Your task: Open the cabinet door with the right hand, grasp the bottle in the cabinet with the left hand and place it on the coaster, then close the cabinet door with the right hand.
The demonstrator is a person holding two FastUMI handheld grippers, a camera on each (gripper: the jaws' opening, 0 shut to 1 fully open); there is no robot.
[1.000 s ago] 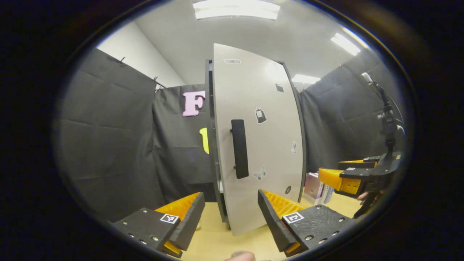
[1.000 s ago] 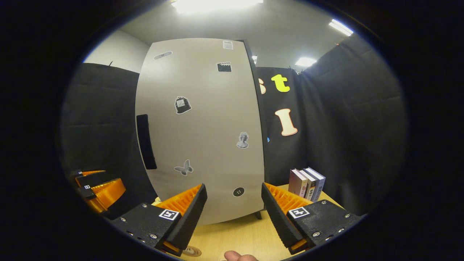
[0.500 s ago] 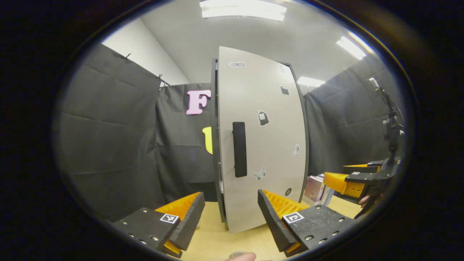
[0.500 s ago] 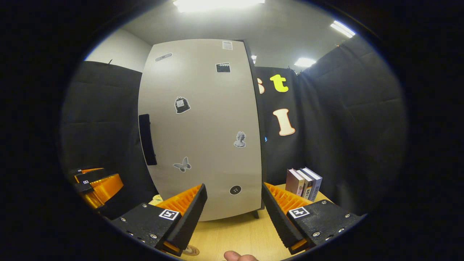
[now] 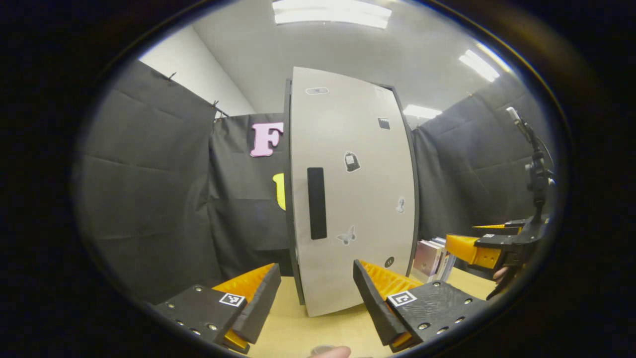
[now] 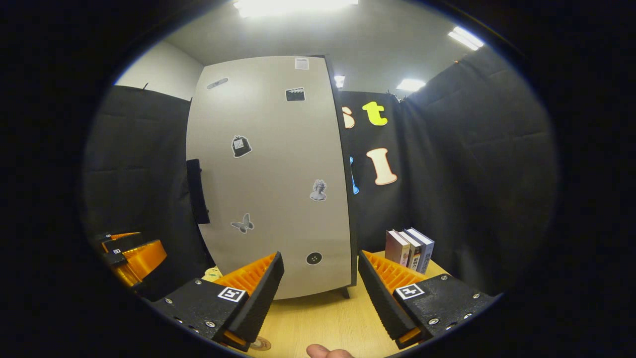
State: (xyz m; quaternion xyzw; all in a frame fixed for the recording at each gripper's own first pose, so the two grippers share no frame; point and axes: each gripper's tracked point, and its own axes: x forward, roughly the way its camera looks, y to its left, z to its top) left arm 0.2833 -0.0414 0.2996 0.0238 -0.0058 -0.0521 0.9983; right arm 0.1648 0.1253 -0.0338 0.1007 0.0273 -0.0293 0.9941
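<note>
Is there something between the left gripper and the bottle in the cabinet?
Yes. The cabinet door looks shut or nearly so and faces the left gripper, covering the inside, so the bottle cannot be seen. The handle is untouched; the right gripper hangs open in front of the door.

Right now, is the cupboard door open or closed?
Closed, or nearly: in the left gripper view the cabinet door lies flat against the cabinet, with no inside showing. Whether it is fully latched, I cannot tell.
</note>
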